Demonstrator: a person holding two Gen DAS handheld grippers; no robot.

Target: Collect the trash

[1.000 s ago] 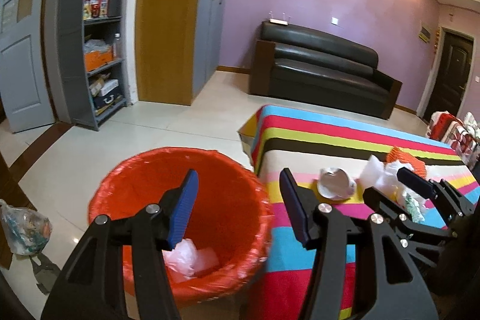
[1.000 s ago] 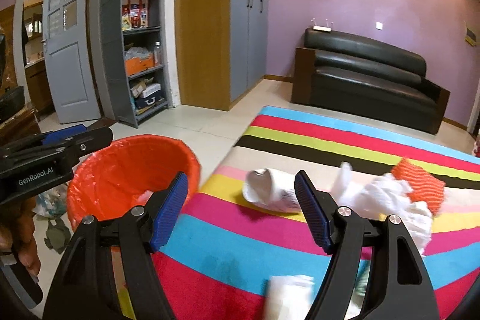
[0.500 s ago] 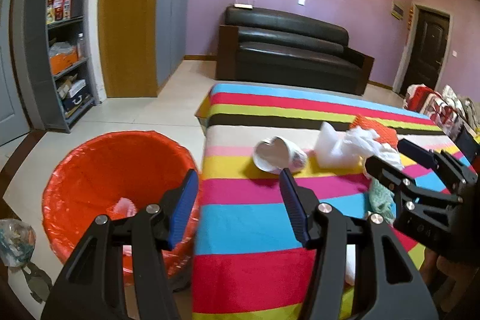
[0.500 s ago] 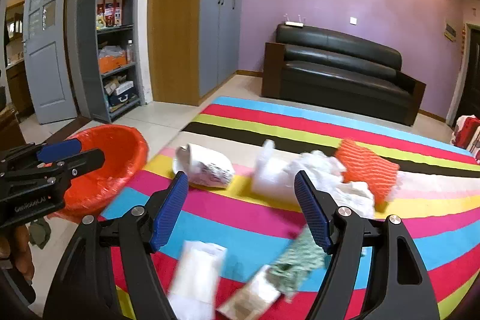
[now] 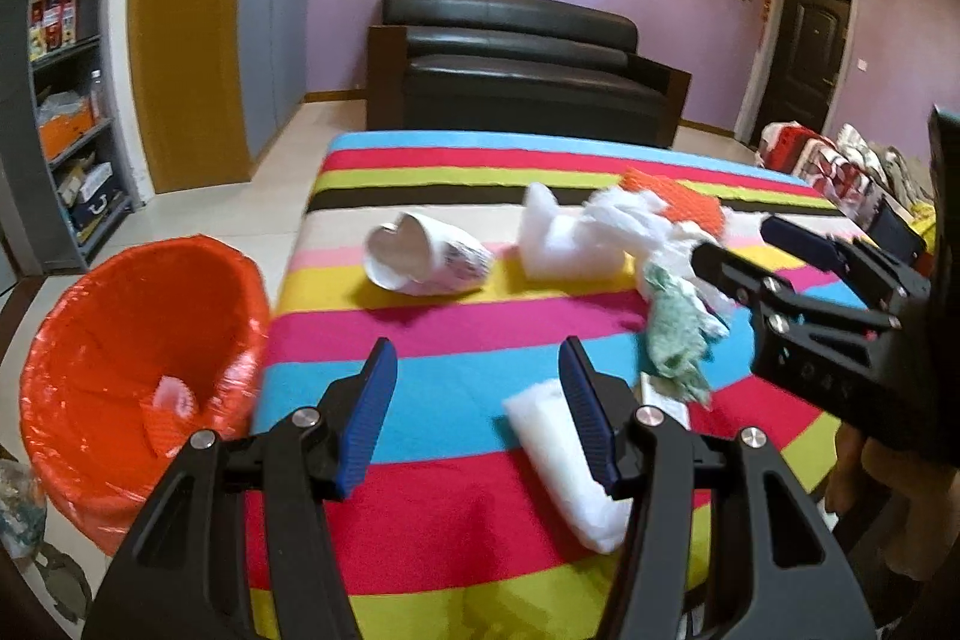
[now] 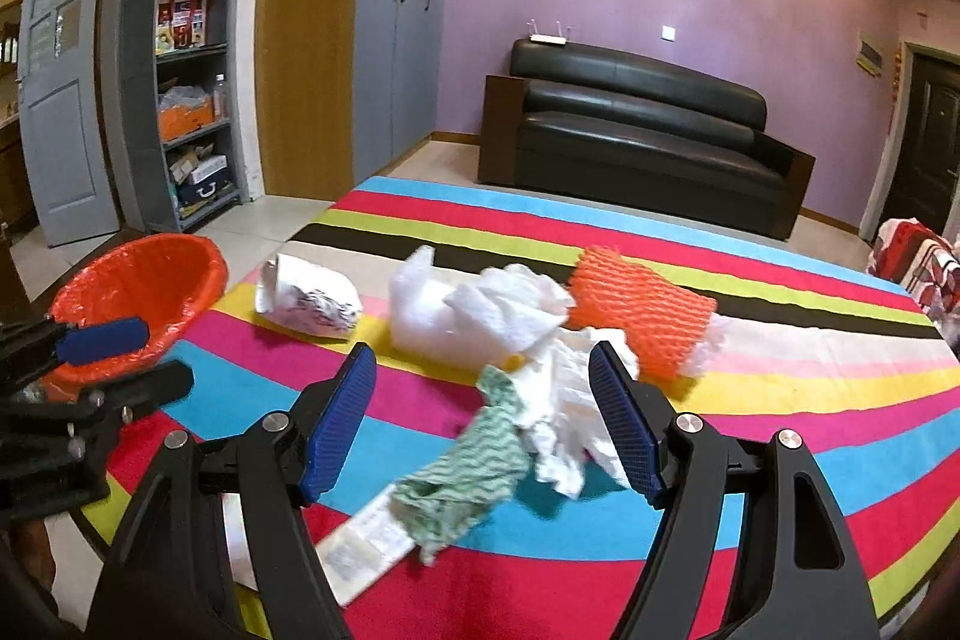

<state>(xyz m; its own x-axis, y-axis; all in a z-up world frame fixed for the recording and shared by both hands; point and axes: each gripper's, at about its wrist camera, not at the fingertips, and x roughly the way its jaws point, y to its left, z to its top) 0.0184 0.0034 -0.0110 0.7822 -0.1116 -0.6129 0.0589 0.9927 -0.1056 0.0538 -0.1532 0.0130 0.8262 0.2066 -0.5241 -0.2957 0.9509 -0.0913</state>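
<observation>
Trash lies on a striped table (image 5: 456, 340): a crushed white paper cup (image 5: 423, 253) (image 6: 309, 293), a white plastic bag (image 6: 432, 316), crumpled white tissue (image 6: 564, 400), an orange foam net (image 6: 642, 319), a green-white wrapper (image 6: 468, 484) and a flat white packet (image 5: 564, 466). An orange-lined bin (image 5: 132, 358) (image 6: 141, 292) stands left of the table with some trash inside. My left gripper (image 5: 477, 412) is open and empty above the table's near edge, beside the packet. My right gripper (image 6: 480, 424) is open and empty over the green wrapper and tissue.
A black sofa (image 6: 642, 124) stands behind the table. A grey bookshelf (image 6: 186, 58) and wardrobe doors (image 6: 396, 16) line the left wall. A dark door (image 5: 798, 58) is at the far right. A plastic bag (image 5: 21, 508) lies on the floor by the bin.
Both grippers have swung right, away from the bin and over the table. The right gripper now faces the tissue and green wrapper; the left sits by the white packet. Both stayed open.
</observation>
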